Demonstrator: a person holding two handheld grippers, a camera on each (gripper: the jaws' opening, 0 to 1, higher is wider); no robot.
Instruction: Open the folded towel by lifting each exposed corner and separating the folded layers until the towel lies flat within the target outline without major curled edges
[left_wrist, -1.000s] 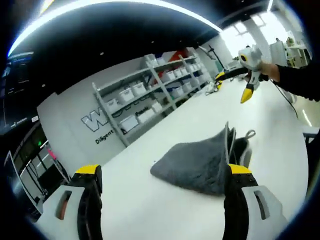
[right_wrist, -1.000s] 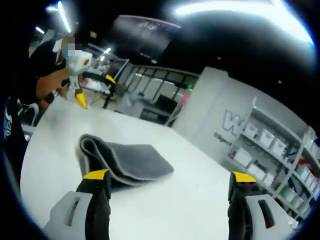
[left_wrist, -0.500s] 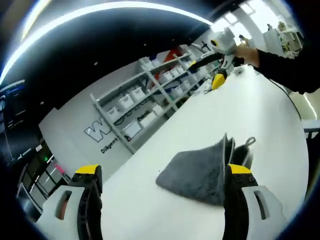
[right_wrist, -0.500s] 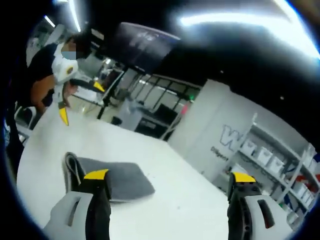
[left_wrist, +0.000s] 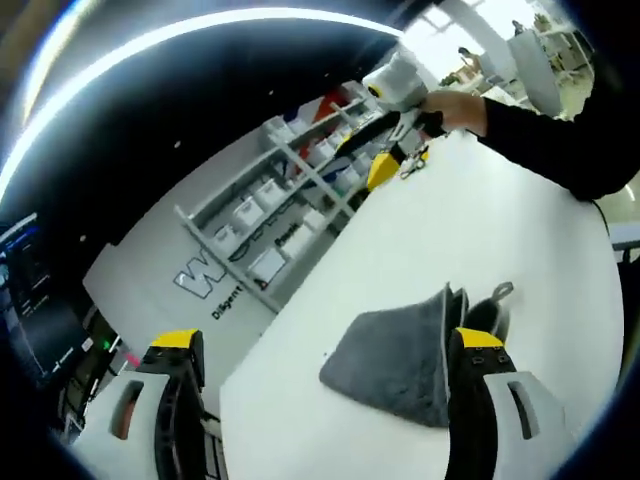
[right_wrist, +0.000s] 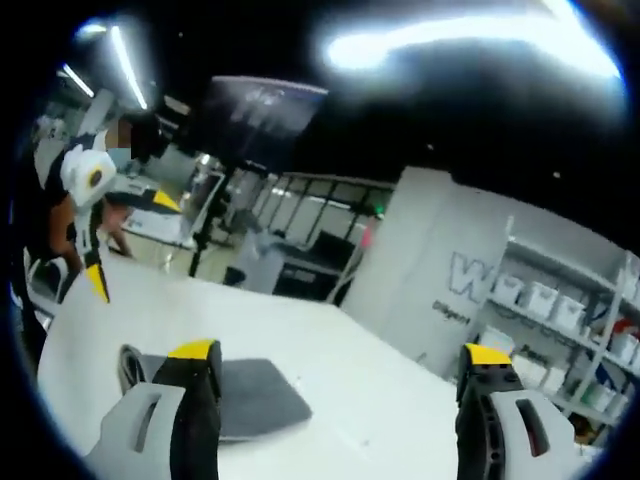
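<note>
Place: we take this for a lab or workshop hall, not a home.
Work surface: we see a broad white table (left_wrist: 470, 220), its far edge running toward the shelving.
Storage: grey metal shelves (left_wrist: 300, 200) hold rows of white bins (left_wrist: 247, 212).
Wall: a pale partition (right_wrist: 470, 290) bears large lettering with smaller print under it; we cannot read it.
Lighting: long ceiling strip lights (right_wrist: 470, 40) against a dark ceiling.
Background: glazed dark-framed partitions (right_wrist: 310, 215) stand behind the table.

Grey towel (left_wrist: 400, 352) still folded, layered edges and hanging loop visible, lying flat on white bench (left_wrist: 480, 220); lower right in left gripper view, lower left in right gripper view.
</note>
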